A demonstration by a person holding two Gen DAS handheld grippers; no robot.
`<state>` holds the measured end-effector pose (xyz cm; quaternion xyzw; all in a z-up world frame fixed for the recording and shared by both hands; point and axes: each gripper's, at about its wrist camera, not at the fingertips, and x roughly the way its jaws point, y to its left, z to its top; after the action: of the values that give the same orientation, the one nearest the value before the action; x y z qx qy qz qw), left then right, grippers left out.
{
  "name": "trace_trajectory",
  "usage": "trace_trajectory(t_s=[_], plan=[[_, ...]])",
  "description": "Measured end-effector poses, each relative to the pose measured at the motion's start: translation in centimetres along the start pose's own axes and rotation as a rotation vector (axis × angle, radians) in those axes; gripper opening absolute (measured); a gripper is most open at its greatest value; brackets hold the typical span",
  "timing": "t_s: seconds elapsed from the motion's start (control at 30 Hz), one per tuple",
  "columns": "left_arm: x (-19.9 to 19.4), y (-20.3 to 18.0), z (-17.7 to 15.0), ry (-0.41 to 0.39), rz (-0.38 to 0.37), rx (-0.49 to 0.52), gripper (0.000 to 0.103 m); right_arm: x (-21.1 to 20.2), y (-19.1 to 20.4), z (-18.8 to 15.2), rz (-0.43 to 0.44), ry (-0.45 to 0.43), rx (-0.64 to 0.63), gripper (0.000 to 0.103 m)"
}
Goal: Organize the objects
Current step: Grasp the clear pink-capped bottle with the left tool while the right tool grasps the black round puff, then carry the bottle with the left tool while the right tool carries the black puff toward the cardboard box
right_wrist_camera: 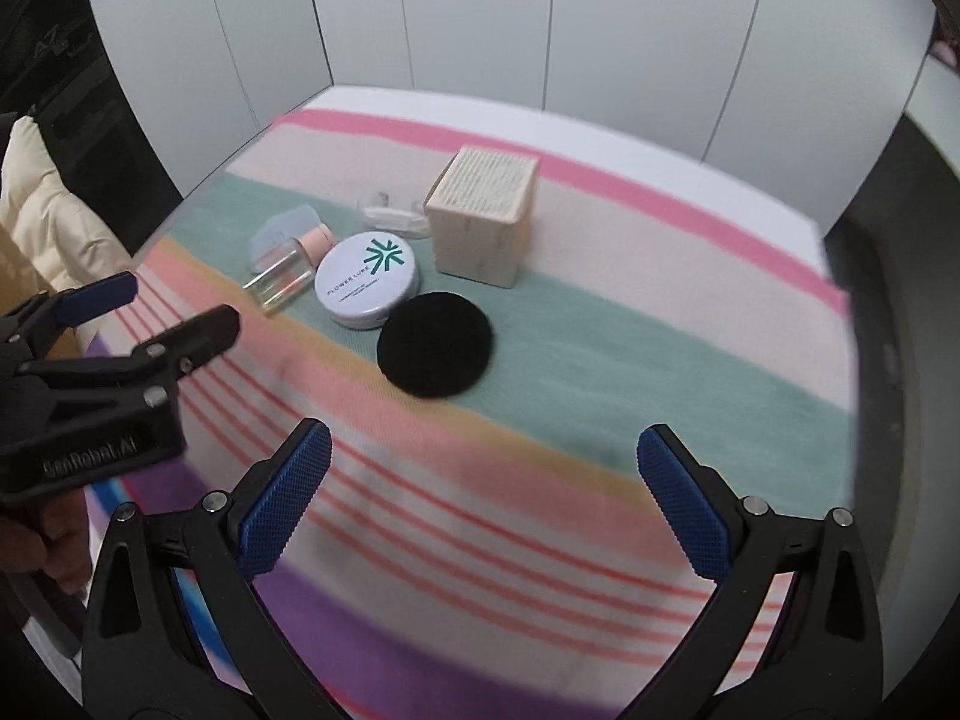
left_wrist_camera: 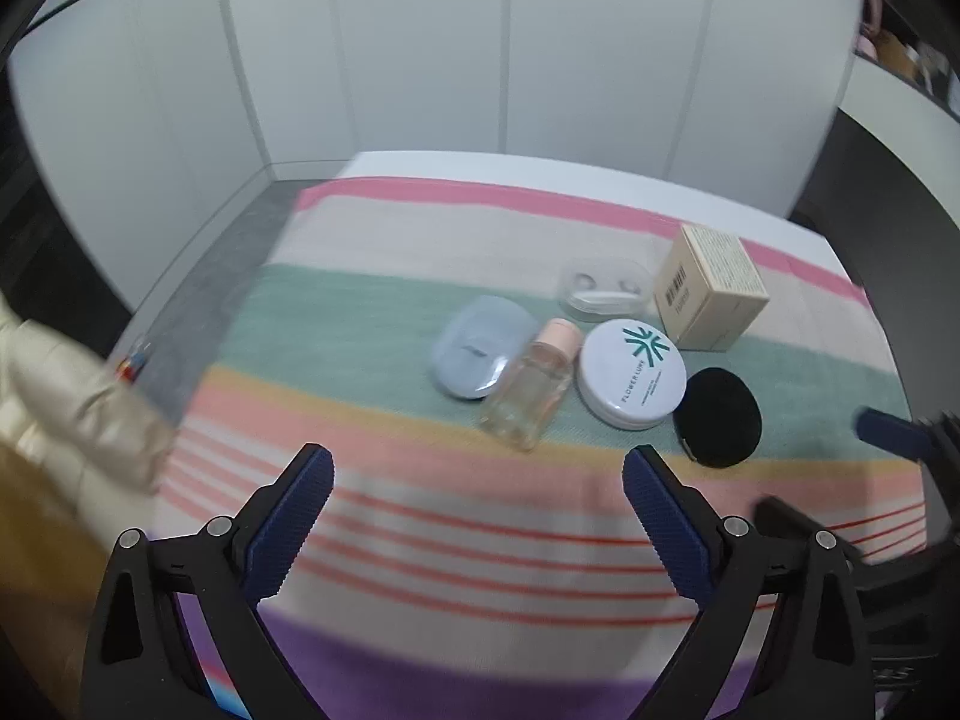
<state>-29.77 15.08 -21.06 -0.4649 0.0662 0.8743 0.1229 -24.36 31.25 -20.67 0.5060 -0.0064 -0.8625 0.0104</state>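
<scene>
A small cluster of toiletry items sits on the green band of a striped cloth (left_wrist_camera: 420,480) that covers the bench. At its middle lies a round white compact (left_wrist_camera: 632,374) with a teal star-like logo and the words "FLOWER LURE" on its lid, lying flat. Touching its left side is a small clear bottle (left_wrist_camera: 531,393) with a pale pink cap, lying on its side with the cap pointing away from the cameras. Just left of the bottle, and partly behind it in the right wrist view, is a pale blue oval case (left_wrist_camera: 480,354), lying flat. Just beside the compact on its near right is a round black puff (left_wrist_camera: 718,417), flat on the cloth; in the right wrist view its edge meets the rim of the compact. Behind the compact rests a clear plastic case (left_wrist_camera: 603,290) with something white inside, too blurred to identify. To the right of that stands a beige cardboard box (left_wrist_camera: 708,294), with printed text on its top face and a barcode on one side. The left gripper (left_wrist_camera: 477,498) hovers above the pink and red-striped part of the cloth, nearer the cameras than the cluster, its blue-padded fingers spread wide with nothing between them. The right gripper (right_wrist_camera: 483,474) hangs likewise over the striped cloth, spread wide and empty, with the puff the nearest item ahead of it. White wall panels (left_wrist_camera: 420,48) rise behind the bench, and a cream padded jacket (left_wrist_camera: 66,396) shows at the left edge.
</scene>
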Motion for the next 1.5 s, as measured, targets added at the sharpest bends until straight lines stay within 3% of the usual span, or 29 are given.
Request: trace_trajectory(t_s=[0.17,0.27,0.3,0.37,0.47,0.57,0.7,0.83,1.07,1.13,1.17,1.2,1.5], plan=[[2.4,-1.5,0.9,-0.005,-0.055,0.085,0.094,3.8,1.2,0.7,0.004,0.015,-0.056,0.096],[3.3,-1.7,1.5,0.000,-0.097,0.076,0.089,4.5,1.7,1.1,0.008,-0.016,-0.075,0.091],[3.4,-1.7,1.6,-0.001,-0.112,0.067,0.085,4.6,1.8,1.2,0.011,-0.029,-0.078,0.087],[3.4,-2.0,1.8,-0.013,-0.121,0.060,0.077,4.4,2.0,1.4,0.013,-0.058,-0.086,0.064],[3.0,-2.1,1.9,-0.018,-0.153,0.067,0.054,4.3,2.1,1.8,0.018,-0.067,-0.092,0.054],[2.8,-1.8,1.8,-0.008,-0.171,0.055,0.042,4.2,2.0,1.8,0.013,-0.068,-0.088,0.053],[2.4,-1.9,1.4,0.012,-0.162,0.070,0.035,4.0,1.1,1.4,-0.013,-0.064,-0.055,0.053],[2.6,-2.2,0.1,0.067,-0.132,0.079,0.036,3.8,0.5,1.2,-0.023,-0.055,-0.030,0.053],[3.3,-2.7,1.1,0.032,-0.099,0.027,0.046,4.5,0.5,0.6,-0.028,-0.061,-0.020,0.053],[3.5,-3.0,1.4,0.031,-0.070,0.027,0.044,4.7,0.6,0.8,-0.028,-0.060,-0.017,0.053],[3.5,-3.2,1.5,0.034,-0.057,0.036,0.030,4.7,0.7,0.8,-0.028,-0.060,-0.018,0.053],[3.5,-3.4,1.6,0.039,-0.050,0.044,0.028,4.8,0.8,0.9,-0.028,-0.059,-0.016,0.053],[1.8,-3.1,0.9,0.077,-0.034,0.033,0.028,4.2,0.9,1.5,-0.020,-0.051,0.016,0.053]])
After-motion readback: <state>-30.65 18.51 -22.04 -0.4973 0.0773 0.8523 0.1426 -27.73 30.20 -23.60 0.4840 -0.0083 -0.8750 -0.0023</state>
